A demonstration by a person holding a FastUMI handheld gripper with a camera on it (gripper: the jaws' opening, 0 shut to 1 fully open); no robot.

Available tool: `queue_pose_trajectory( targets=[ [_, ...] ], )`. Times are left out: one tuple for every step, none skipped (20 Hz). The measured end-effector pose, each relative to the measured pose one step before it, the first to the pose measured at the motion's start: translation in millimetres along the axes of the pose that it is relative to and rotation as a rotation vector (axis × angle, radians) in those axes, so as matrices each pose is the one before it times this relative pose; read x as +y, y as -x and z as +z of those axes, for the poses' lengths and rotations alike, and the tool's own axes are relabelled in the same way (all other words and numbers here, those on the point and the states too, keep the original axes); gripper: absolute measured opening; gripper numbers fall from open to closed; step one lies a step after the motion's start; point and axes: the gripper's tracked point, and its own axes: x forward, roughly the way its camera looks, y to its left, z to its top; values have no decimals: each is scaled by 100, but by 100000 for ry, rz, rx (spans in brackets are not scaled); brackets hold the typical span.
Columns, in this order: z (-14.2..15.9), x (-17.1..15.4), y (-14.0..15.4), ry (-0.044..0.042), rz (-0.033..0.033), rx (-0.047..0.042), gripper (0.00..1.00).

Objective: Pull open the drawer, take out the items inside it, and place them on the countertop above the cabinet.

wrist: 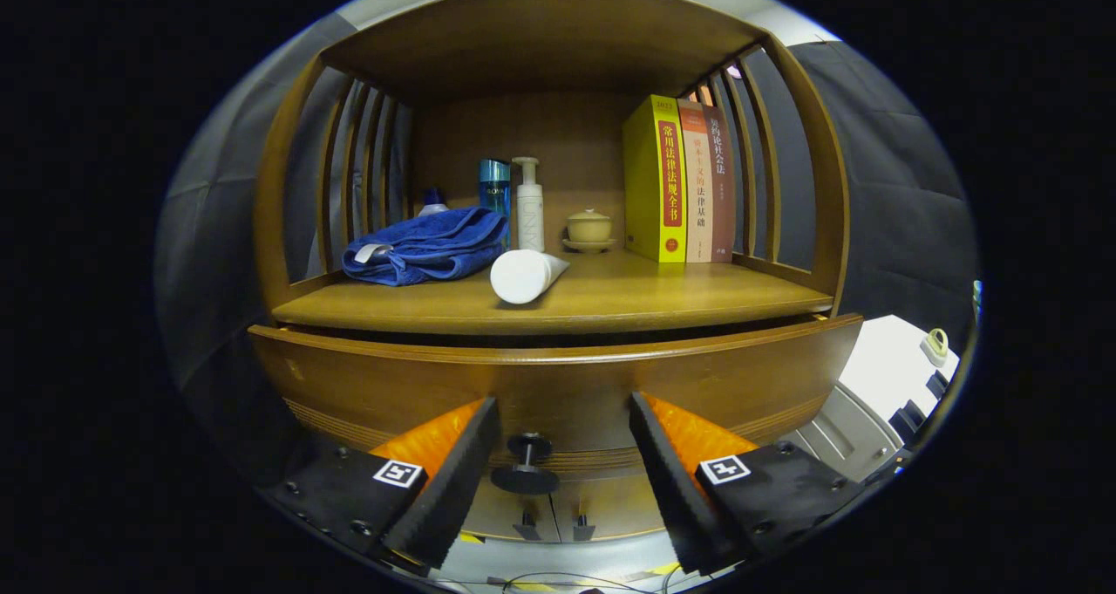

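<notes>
The tongs (562,467) stood wide apart, gripping nothing, with the drawer's round knob (526,463) in the gap between the fingers, nearer the left one. The drawer (558,385) looked pulled a little way out from under the tabletop (610,302), a dark slit showing along its top edge; what lay inside, I could not see.

On the tabletop a white tube (526,274) lay on its side near the front edge, at about 12 o'clock from the knob. A folded blue towel (425,247) sat at 11 o'clock, with a small bottle (432,201) behind it, then a blue bottle (493,186) and a white pump bottle (528,203). A small lidded cup (589,228) sat on its saucer toward the back, and three books (680,180) stood upright at 1 o'clock.

As I judged it, this fitted either a drawer partly opened with things left inside, or one emptied onto the tabletop. The knob was small; off-centre fingers closing on it might slip off its stem. The tube, round and close to the edge, could roll off if the cabinet were jolted.
</notes>
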Motion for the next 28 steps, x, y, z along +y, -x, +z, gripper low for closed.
queue_pose_trajectory(
  targets=[
    [131,-136,-149,208,-84,339,100],
    [174,-34,-252,520,-57,-167,100],
    [77,-136,-169,177,-30,256,99],
    [95,67,-270,-129,-54,-49,99],
    [76,43,-258,-92,-50,-11,99],
    [68,-51,-174,-42,-42,67,99],
    [34,-27,-43,237,91,41,99],
    [102,-34,-149,301,155,-40,99],
    [-99,10,77,-28,226,-393,99],
    [-4,13,-65,-88,167,-436,99],
    [55,-73,-56,-363,12,-750,99],
    [-74,41,-5,394,-25,102,99],
    [-5,-50,4,512,-30,-72,99],
    [-84,-19,-18,291,-414,803,99],
    [-163,-264,319,29,-878,1263,99],
    [110,203,520,-754,1054,-98,100],
    [459,327,755,-824,811,-1628,100],
    [475,346,877,-437,771,-1306,99],
    [401,295,1054,277,810,-1444,99],
    [677,151,1072,636,521,-1497,99],
    [599,293,1220,601,564,-1280,99],
    [655,289,1295,614,295,-1075,99],
    [710,100,1257,305,210,-1133,99],
    [621,169,1214,-157,-75,-1237,99],
    [728,278,977,-119,804,-1562,99],
    [653,219,1002,214,506,-1476,99],
    [253,-91,989,653,-638,469,99],
    [644,212,1016,-502,466,-1239,99]
  ],
)
